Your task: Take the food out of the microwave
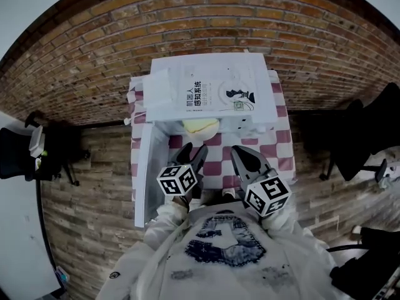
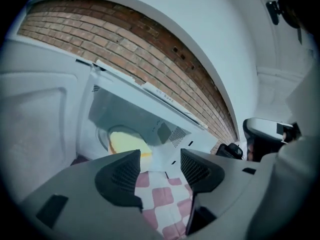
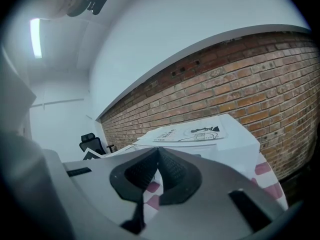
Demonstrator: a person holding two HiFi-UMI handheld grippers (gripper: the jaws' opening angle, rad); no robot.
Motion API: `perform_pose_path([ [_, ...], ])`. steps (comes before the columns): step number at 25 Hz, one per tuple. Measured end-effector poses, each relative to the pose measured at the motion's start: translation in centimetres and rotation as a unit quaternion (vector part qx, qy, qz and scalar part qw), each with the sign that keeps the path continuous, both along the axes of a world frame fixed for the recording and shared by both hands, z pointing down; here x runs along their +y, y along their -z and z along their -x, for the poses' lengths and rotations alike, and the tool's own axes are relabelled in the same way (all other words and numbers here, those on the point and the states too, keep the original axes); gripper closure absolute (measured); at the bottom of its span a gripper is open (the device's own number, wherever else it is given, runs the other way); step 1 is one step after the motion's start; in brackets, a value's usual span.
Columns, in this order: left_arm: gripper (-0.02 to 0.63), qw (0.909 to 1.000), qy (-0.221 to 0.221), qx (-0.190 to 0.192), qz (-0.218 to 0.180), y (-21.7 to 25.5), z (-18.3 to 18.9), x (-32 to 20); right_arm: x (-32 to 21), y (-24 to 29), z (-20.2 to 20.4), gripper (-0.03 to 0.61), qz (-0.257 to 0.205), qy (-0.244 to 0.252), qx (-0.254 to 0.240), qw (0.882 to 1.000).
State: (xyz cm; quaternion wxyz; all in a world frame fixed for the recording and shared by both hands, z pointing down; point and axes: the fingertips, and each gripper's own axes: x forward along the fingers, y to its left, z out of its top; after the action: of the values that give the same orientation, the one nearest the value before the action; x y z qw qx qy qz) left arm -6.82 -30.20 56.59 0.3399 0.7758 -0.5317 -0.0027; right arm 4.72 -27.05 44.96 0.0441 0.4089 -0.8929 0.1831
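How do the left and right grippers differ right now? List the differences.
Jaws: the left gripper's stand wide apart; the right gripper's are shut, tips together.
Aim: the left gripper faces the open microwave and the yellow food inside; the right gripper points at the microwave's outer casing, not its opening.
Shared: both are empty and hover above the checked cloth.

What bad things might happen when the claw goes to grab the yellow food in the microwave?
1. The open left claw points at the yellow food, which sits far back in the microwave. The claw might bump the walls going in.
2. The door hangs open close on the left and might get knocked.
3. With a weak pinch, the food might slip and fall onto the checked cloth.
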Motion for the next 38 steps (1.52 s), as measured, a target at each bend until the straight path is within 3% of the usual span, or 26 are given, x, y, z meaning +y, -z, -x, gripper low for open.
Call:
perform_pose_path([
  [7, 0.354, 0.9988, 0.02, 0.037, 0.027, -3.7, 0.6, -1.1, -0.4, -0.5, -1.1, 0.565, 0.007, -0.008, 0.009, 1.0],
  [16, 0.371, 0.9892, 0.03, 0.125, 0.07, -7.5, 0.3, -2.2, -0.4, -0.9, -2.5, 0.565, 0.014, -0.017, 0.018, 1.0],
  [20, 0.371, 0.9784, 0.037, 0.18, 0.094, -9.0, -0.1, -2.7, -0.3, -1.0, -2.7, 0.565, 0.014, -0.018, 0.021, 1.0],
  [27, 0.37, 0.9491, 0.047, 0.281, 0.135, -10.4, -0.9, -4.0, -0.2, -1.2, -3.6, 0.565, 0.017, -0.027, 0.024, 0.999],
  [31, 0.37, 0.9359, 0.051, 0.313, 0.153, -11.4, -1.2, -4.4, 0.0, -1.3, -4.1, 0.565, 0.02, -0.034, 0.025, 0.999],
  [38, 0.37, 0.9214, 0.054, 0.347, 0.166, -12.3, -1.4, -5.4, 0.1, -1.6, -4.7, 0.565, 0.025, -0.04, 0.028, 0.998],
])
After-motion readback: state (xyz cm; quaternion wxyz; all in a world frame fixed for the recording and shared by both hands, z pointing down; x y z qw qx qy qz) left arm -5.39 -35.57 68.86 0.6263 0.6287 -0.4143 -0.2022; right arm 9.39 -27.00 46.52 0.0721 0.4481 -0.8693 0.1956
